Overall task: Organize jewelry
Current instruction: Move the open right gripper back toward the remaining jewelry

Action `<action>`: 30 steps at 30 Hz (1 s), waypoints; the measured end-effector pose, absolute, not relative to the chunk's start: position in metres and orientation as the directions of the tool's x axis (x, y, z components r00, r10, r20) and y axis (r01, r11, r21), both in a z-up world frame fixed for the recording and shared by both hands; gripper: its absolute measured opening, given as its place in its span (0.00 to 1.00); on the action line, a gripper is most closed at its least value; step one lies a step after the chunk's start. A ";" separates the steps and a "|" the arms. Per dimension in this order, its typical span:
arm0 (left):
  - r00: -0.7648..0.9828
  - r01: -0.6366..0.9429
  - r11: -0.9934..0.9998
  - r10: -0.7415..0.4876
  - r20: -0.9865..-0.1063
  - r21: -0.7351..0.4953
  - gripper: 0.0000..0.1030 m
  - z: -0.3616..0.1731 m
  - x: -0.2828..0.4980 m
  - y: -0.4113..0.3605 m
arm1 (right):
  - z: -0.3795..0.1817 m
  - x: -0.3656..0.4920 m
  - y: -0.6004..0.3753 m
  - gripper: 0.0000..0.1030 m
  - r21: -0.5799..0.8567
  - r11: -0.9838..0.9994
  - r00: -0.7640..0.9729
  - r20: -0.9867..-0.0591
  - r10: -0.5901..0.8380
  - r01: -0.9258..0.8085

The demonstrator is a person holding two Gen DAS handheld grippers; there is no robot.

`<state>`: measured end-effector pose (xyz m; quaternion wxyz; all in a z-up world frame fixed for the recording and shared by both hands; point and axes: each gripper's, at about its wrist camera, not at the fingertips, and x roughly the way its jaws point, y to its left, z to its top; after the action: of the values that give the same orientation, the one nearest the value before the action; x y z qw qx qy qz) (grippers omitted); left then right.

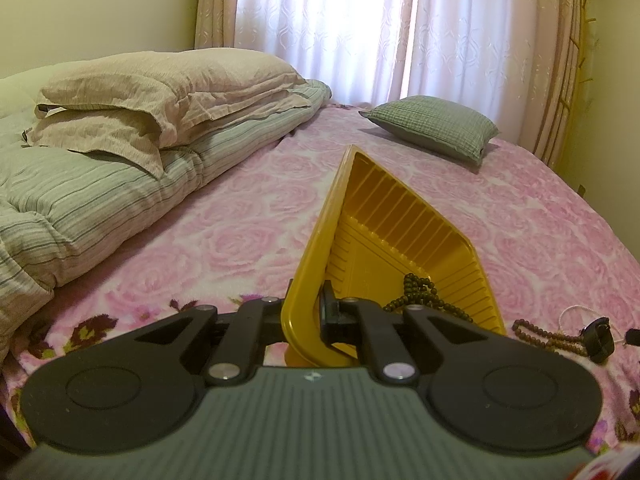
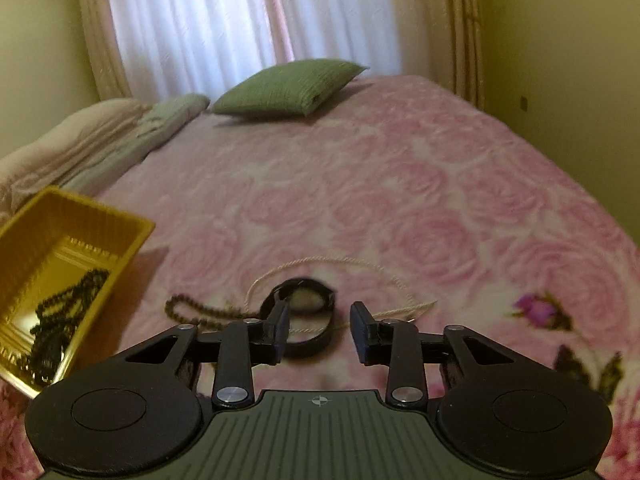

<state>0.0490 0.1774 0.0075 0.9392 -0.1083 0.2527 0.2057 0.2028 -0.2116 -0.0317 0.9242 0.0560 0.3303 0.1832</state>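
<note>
Left gripper (image 1: 306,312) clamps one yellow tray (image 1: 400,224); right gripper (image 2: 319,330) gapes above one watch (image 2: 304,300).

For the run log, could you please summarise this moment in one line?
left tool: shut on tray | right tool: open above watch | dark beads: in tray

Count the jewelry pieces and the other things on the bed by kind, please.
Bead strings: 2, dark one in the tray, brown one on the blanket
Watch: 1
Cord: 1
Tray: 1
Green cushion: 1
Total: 6
</note>
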 end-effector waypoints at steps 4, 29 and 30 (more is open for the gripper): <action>0.787 -0.442 0.892 0.333 -0.520 -0.097 0.07 0.008 0.049 0.177 | -0.037 0.202 -0.193 0.43 0.194 0.918 0.706 -0.591 0.390 -0.345; 0.785 -0.442 0.893 0.335 -0.520 -0.092 0.07 0.009 0.050 0.178 | -0.046 0.213 -0.163 0.04 0.041 0.885 0.664 -0.646 0.377 -0.463; 0.786 -0.442 0.892 0.335 -0.520 -0.092 0.07 0.009 0.050 0.179 | -0.043 0.211 -0.164 0.04 0.039 0.885 0.668 -0.641 0.378 -0.463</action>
<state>0.0496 0.1789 0.0085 0.9390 -0.1049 0.2538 0.2070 0.2109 -0.1641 -0.0425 0.9110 -0.0634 0.3356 0.2310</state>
